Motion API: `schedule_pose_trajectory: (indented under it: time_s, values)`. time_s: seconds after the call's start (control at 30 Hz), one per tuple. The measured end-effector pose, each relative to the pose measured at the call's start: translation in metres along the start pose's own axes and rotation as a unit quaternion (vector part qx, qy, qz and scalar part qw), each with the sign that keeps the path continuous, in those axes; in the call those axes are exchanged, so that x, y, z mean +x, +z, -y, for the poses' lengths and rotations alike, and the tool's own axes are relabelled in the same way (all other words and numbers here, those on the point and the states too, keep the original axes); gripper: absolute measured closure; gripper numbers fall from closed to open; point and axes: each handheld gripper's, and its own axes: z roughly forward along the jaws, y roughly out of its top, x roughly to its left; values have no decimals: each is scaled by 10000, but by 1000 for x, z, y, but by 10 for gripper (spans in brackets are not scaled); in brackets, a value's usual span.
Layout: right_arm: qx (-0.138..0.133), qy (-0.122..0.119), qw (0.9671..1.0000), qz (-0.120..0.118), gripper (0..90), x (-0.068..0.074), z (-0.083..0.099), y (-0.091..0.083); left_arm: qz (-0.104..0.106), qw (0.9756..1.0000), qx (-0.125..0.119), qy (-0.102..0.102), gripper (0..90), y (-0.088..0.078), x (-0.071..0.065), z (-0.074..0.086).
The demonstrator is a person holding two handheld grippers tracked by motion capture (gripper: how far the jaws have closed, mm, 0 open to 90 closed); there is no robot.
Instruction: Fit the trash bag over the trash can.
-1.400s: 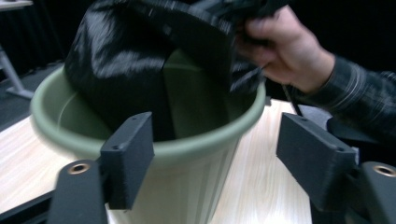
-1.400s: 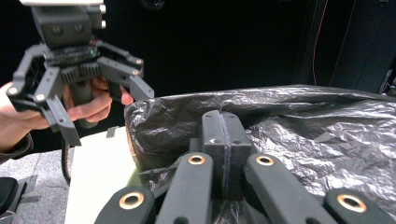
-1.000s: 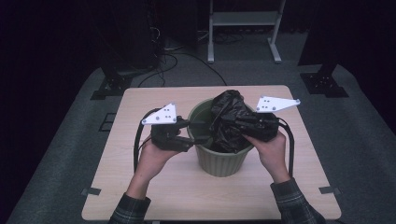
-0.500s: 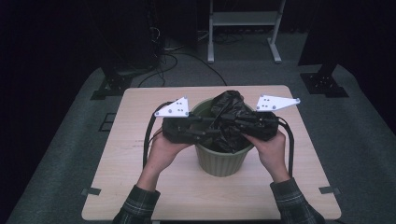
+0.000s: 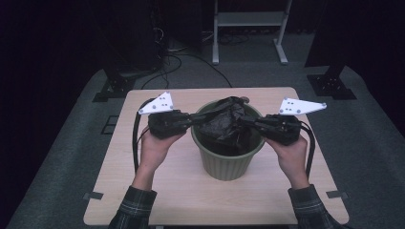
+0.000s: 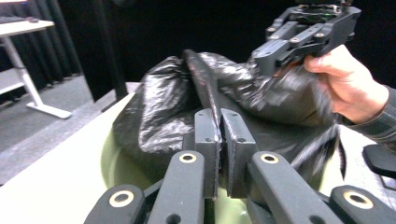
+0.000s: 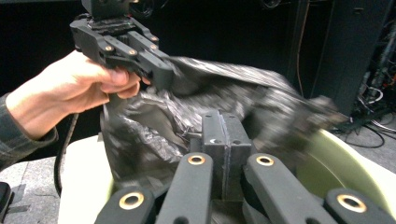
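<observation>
— Two hand-held grippers at once, then? Start from the high view.

— Yes. The left hand-held gripper (image 5: 195, 119) and the right hand-held gripper (image 5: 246, 122) reach in from opposite sides over a green bin (image 5: 224, 164) that stands mid-worktop (image 5: 157, 191). A crumpled black bag (image 5: 224, 121) bulges from the bin's mouth, and both sets of jaws meet it at the rim, one on each edge.

— And along the left one's own jaws?

— In the left gripper view its jaws have just been closing and now stand pressed together, with a fold of the black bag (image 6: 187, 93) pinched between the pads. The bag rises ahead of them out of the green bin (image 6: 109, 163). Farther off, a hand holds the right hand-held gripper (image 6: 271, 58), which bites the bag's far side.

— The right gripper view?

— Its jaws are closed tight too, clamped on the bag's plastic (image 7: 154, 121), which stretches away, blurred, to the left hand-held gripper (image 7: 163, 77) held in the other hand. The bin's pale green rim (image 7: 345, 163) curves at the right, just beside the jaws.
</observation>
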Motion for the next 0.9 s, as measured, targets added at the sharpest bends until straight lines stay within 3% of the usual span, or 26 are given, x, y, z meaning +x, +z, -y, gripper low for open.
schedule_pose_trajectory:
  time_s: [0.43,0.67,0.77,0.9]
  values:
    - [-95,173,9992,362,900,-7,24,-40,-338,9992,66,-178,877,-20,7,19]
    - [-163,301,9984,446,900,-7,40,-58,-344,9990,123,-266,845,-19,6,30]
    - [-137,338,9984,434,900,-6,46,-64,-403,9987,116,-292,825,-20,7,34]
    - [60,254,9975,660,900,-4,54,-73,-563,9976,124,-375,834,-28,12,38]
